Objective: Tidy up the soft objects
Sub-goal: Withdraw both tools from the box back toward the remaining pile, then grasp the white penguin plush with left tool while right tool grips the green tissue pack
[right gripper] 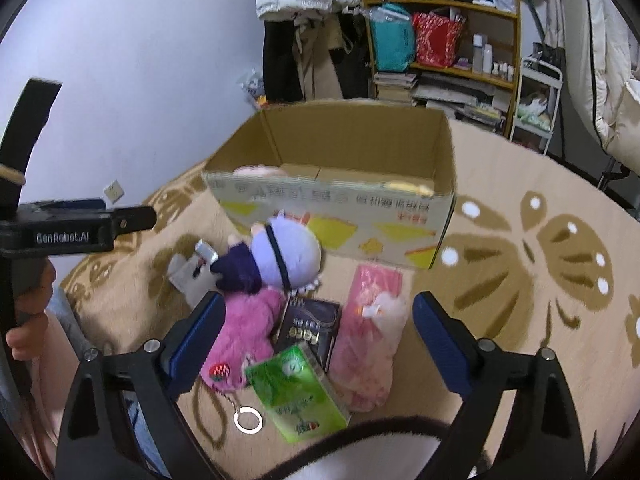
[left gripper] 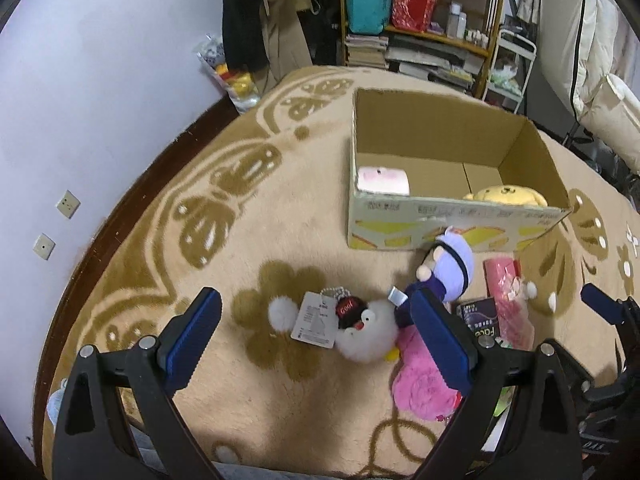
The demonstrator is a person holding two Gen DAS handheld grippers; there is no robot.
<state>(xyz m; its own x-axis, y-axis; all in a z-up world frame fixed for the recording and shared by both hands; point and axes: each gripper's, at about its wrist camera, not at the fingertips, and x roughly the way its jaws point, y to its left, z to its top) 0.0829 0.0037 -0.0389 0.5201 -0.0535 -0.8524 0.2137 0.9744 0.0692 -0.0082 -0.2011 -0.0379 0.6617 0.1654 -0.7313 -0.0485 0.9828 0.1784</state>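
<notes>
Left wrist view showing wide-open left gripper hovering over grey fluffy penguin plush near the open cardboard box, right wrist view alone revealing green carton, right gripper gaping, empty.

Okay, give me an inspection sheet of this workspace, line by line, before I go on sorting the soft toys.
Surface: beige rug with brown flower pattern.
Job's things: cardboard box holds a yellow plush and a pink item; penguin plush, purple-haired doll and pink plush lie on the rug.
Clutter: green packet, dark box, pink packet.
Grippers: left gripper and right gripper, jaws open, empty.
Cables: nothing seen.
Surroundings: shelf, hanging clothes.
</notes>
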